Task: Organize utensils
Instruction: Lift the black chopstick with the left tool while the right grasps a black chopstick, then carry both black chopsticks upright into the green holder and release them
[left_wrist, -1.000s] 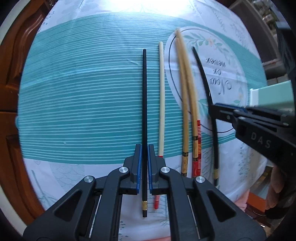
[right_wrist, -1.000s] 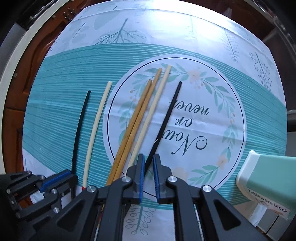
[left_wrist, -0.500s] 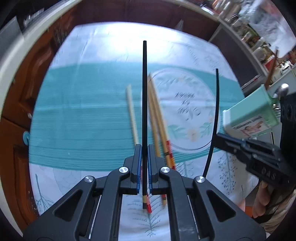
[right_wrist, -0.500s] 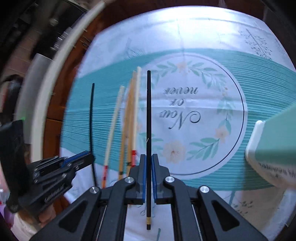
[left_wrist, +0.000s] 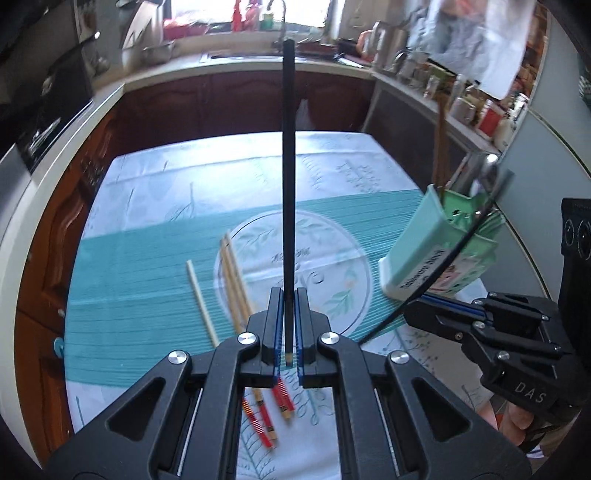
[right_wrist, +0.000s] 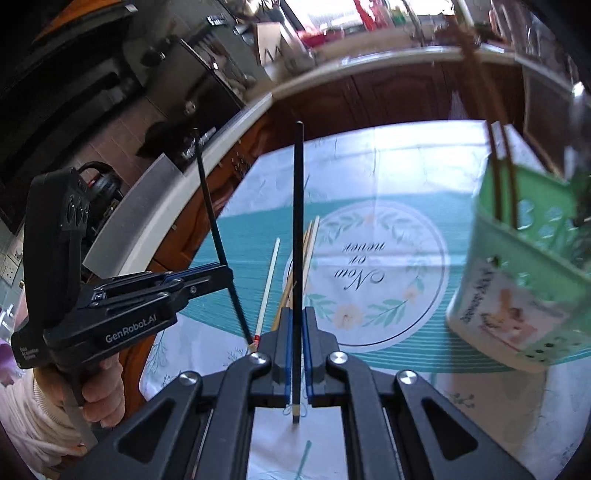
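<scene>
Two black chopsticks are off the surface, one in each tool. The left tool (left_wrist: 290, 325) has its jaws pressed together on the left black chopstick (left_wrist: 288, 177) near its thick, gold-banded end, so the long tapered part sticks out far ahead. The right tool (right_wrist: 296, 354) pinches the right black chopstick (right_wrist: 297, 229) the same way. Gripping low on the handle end probably leaves the tips free to be dropped into a slot first.

The mint-green utensil holder (left_wrist: 439, 254) stands at the right of the surface (left_wrist: 147, 280), just beyond the right tool, and already has a few utensils upright in it; it looks like the likely destination for the matched pair.

Lying on the teal striped cloth, left of the printed wreath, are the cream chopstick (left_wrist: 201, 302) and the tan chopsticks with red-banded ends (left_wrist: 236, 291), side by side and not yet sorted.
</scene>
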